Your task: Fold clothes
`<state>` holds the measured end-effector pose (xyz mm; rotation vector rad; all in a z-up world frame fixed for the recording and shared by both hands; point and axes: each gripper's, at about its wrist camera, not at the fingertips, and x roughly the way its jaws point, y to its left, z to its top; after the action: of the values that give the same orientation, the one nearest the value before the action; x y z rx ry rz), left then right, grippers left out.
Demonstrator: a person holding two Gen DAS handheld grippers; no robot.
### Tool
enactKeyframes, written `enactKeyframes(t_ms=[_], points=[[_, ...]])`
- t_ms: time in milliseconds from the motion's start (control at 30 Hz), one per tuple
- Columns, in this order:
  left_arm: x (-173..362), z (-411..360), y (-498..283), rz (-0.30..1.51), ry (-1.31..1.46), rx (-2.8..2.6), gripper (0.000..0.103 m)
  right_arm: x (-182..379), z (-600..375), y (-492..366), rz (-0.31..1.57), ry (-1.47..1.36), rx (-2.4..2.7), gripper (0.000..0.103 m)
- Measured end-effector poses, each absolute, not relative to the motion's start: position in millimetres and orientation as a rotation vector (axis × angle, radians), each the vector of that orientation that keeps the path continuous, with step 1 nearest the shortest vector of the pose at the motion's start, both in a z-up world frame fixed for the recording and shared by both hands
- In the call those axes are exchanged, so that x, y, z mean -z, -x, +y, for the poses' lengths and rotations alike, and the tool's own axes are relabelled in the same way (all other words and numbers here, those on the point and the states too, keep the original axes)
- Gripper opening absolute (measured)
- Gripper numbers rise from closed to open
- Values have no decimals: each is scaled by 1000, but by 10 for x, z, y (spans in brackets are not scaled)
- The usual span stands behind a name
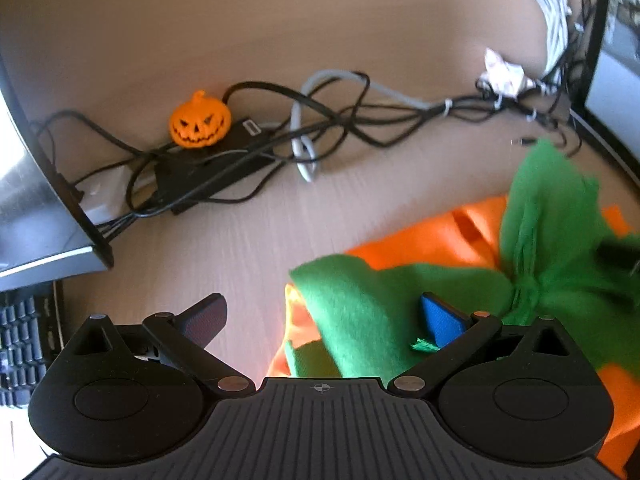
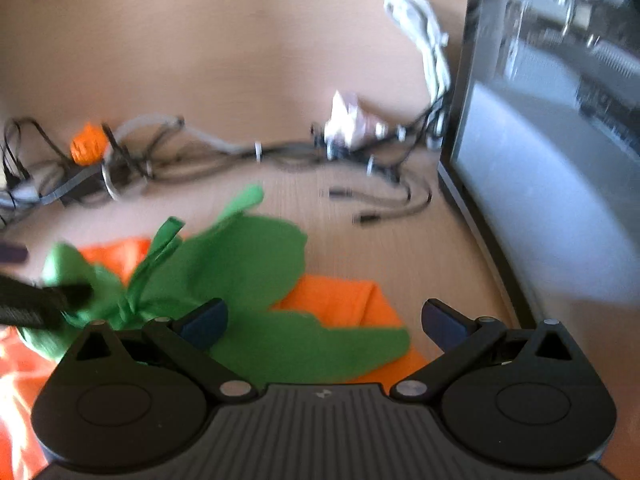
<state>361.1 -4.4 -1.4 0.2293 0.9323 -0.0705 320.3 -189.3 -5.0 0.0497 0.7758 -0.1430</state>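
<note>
An orange garment [image 1: 432,236] with a green felt leaf collar [image 1: 360,308] lies bunched on the light wooden desk [image 1: 256,236]. My left gripper [image 1: 324,322] hovers over its left end, open, nothing held; a green tuft sits by the blue right pad [image 1: 442,322]. In the right wrist view the same orange cloth [image 2: 340,300] and green collar [image 2: 248,264] lie under my right gripper [image 2: 324,320], which is open and empty. The other gripper's dark finger [image 2: 36,304] shows at the left edge. The view is blurred.
A tangle of black and grey cables [image 1: 320,120] with a black power adapter [image 1: 208,172] and an orange pumpkin toy [image 1: 200,122] runs along the desk's back. A monitor [image 2: 560,160] stands at right, another screen [image 1: 36,208] and a keyboard [image 1: 24,340] at left. White cable [image 1: 550,8] hangs behind.
</note>
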Motion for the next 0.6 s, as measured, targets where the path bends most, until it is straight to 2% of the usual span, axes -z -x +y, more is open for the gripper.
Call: enactKeyframes(t_ms=[133,300,433,600], points=[[23,-62,-3560,923,-267,84,103,-78,-1852,-3163,697,-13,179,103],[-47,-13,-3559,928,-223,88,103,267,-1741,-3289,861,105,198,103],[-216,55,-3530,904,-127,131,103,278,-1732,-3223,847,96,195,103],[-81,-22,-3548,936,-225,108,103,139,-1762,-3191,834,72,165,103]])
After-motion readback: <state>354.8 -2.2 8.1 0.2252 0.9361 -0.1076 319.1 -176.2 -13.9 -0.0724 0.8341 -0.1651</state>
